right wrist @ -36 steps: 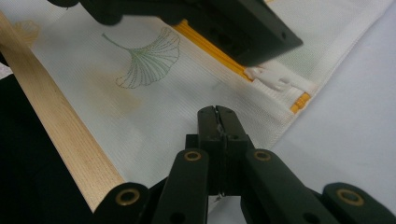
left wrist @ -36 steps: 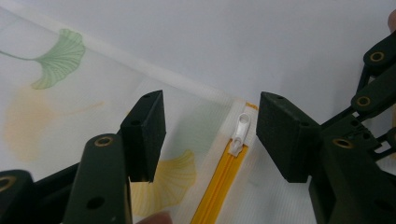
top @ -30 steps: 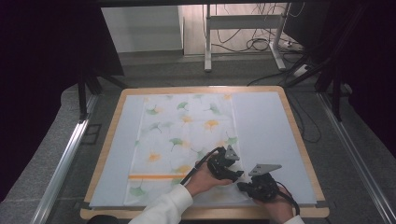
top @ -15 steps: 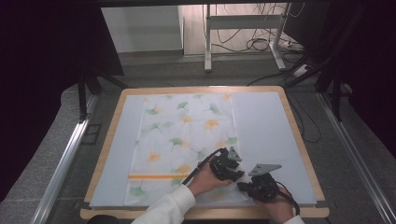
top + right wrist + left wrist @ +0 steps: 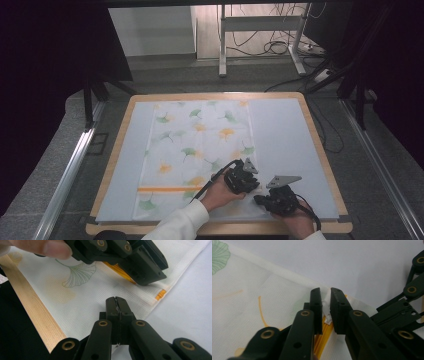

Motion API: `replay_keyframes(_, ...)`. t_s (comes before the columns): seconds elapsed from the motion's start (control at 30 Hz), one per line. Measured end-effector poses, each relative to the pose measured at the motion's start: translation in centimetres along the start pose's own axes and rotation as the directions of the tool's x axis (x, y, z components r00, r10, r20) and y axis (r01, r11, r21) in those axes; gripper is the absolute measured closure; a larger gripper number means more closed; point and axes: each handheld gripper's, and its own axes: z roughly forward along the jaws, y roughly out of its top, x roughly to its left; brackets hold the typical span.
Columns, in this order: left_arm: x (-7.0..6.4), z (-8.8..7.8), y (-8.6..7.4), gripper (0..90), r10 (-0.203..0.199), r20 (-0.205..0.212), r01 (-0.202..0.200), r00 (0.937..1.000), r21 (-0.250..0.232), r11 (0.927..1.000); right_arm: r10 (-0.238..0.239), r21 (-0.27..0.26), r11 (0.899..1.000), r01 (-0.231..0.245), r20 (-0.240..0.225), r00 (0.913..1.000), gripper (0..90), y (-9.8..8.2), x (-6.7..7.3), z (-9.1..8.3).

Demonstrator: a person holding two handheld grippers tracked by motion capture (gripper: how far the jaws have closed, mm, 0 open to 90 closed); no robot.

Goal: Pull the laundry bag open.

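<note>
Ginkgo-leaf print cloth (image 5: 200, 150) lies flat on the pale mat of the wooden-rimmed table (image 5: 320, 145), orange stripe (image 5: 167, 189) near its near end; no brand, label or writing readable anywhere. Left gripper (image 5: 326, 305) sits at the cloth's near right edge, its jaws just been closing, now narrow with a pinched-up white fold of the cloth between the pads. Right gripper (image 5: 116, 305) just beside it at the near corner, jaws fully together, nipping the cloth's edge.
</note>
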Motion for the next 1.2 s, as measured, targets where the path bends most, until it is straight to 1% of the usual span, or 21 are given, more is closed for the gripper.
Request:
replay_keyframes(0.03, -0.1, 0.0, 0.0, 82.7, -0.001, -0.005, 0.001, 1.0000, 0.002, 1.0000, -0.001, 0.000, 1.000, 0.001, 0.000, 1.0000, 88.7, 0.0, 0.0, 0.0)
replay_keyframes(0.1, -0.3, 0.0, 0.1, 83.9, 0.010, -0.015, -0.010, 0.9998, 0.006, 0.9999, -0.004, 0.001, 1.000, 0.004, 0.002, 1.0000, 88.7, 0.0, 0.0, 0.0)
replay_keyframes(0.13, -0.3, 0.0, 0.1, 84.5, 0.027, -0.023, -0.027, 0.9994, 0.012, 0.9996, -0.006, 0.003, 1.000, 0.006, 0.002, 1.0000, 88.7, 0.0, 0.0, 0.0)
replay_keyframes(0.2, -0.5, -0.1, 0.1, 85.4, 0.048, -0.034, -0.047, 0.9983, 0.018, 0.9987, -0.004, 0.002, 1.000, 0.004, 0.002, 1.0000, 88.7, 0.0, 0.0, 0.0)
replay_keyframes(0.27, -0.7, -0.3, 0.1, 88.0, 0.080, -0.055, -0.079, 0.9952, 0.022, 0.9966, -0.004, 0.001, 1.000, 0.004, 0.001, 1.0000, 88.7, 0.0, 0.0, 0.0)
replay_keyframes(0.3, -0.7, -0.3, 0.1, 90.0, 0.081, -0.052, -0.080, 0.9954, 0.024, 0.9965, -0.005, 0.001, 1.000, 0.005, 0.002, 1.0000, 88.7, 0.0, 0.0, 0.0)
replay_keyframes(0.43, -0.6, -0.3, 0.1, 90.0, 0.062, -0.045, -0.061, 0.9970, 0.026, 0.9978, -0.005, 0.001, 1.000, 0.005, 0.004, 1.0000, 88.7, 0.0, 0.0, 0.0)
replay_keyframes(0.57, -0.5, 0.0, 0.2, 89.6, 0.027, -0.046, -0.026, 0.9986, 0.025, 0.9994, -0.007, 0.001, 1.000, 0.007, 0.006, 1.0000, 88.6, 0.0, 0.0, 0.0)
replay_keyframes(0.67, -0.8, 0.2, 0.3, 89.6, 0.035, -0.063, -0.034, 0.9974, 0.026, 0.9991, -0.006, 0.000, 1.000, 0.006, 0.013, 0.9999, 88.6, 0.0, 0.0, 0.0)
replay_keyframes(0.73, -0.9, 0.1, 0.4, 90.0, 0.061, -0.077, -0.058, 0.9952, 0.036, 0.9976, -0.006, 0.001, 1.000, 0.006, 0.014, 0.9999, 88.5, 0.0, 0.1, 0.0)
replay_keyframes(0.8, -0.9, 0.1, 0.3, 90.0, 0.058, -0.077, -0.055, 0.9953, 0.032, 0.9980, -0.008, 0.003, 1.000, 0.008, 0.017, 0.9998, 88.5, 0.1, 0.1, 0.0)
replay_keyframes(0.87, -0.8, 0.1, 0.2, 90.0, 0.046, -0.069, -0.045, 0.9966, 0.021, 0.9988, -0.002, 0.001, 1.000, 0.002, 0.026, 0.9997, 88.5, 0.1, 0.0, -0.1)
replay_keyframes(0.9, -0.7, 0.1, 0.2, 90.0, 0.048, -0.068, -0.047, 0.9965, 0.024, 0.9986, -0.002, -0.001, 1.000, 0.002, 0.032, 0.9995, 88.5, 0.1, 0.0, -0.1)
replay_keyframes(1.0, -0.7, 0.1, 0.1, 90.0, 0.031, -0.062, -0.030, 0.9976, 0.006, 0.9995, 0.002, -0.020, 1.000, -0.001, 0.049, 0.9988, 88.6, 0.4, -0.1, -0.3)
replay_keyframes(1.1, -0.7, 0.1, 0.1, 90.0, 0.034, -0.063, -0.033, 0.9974, 0.010, 0.9994, 0.021, -0.012, 1.000, -0.020, 0.071, 0.9973, 88.7, 0.8, -0.4, 0.1)
replay_keyframes(1.13, -0.7, 0.0, 0.1, 90.0, 0.046, -0.066, -0.045, 0.9968, 0.020, 0.9988, 0.028, -0.004, 1.000, -0.027, 0.069, 0.9973, 88.8, 0.8, -0.6, 0.4)
replay_keyframes(1.2, -0.7, -0.1, 0.0, 90.0, 0.050, -0.067, -0.048, 0.9965, 0.020, 0.9986, 0.060, -0.007, 0.998, -0.059, 0.056, 0.9966, 88.9, 0.9, -1.0, 0.4)
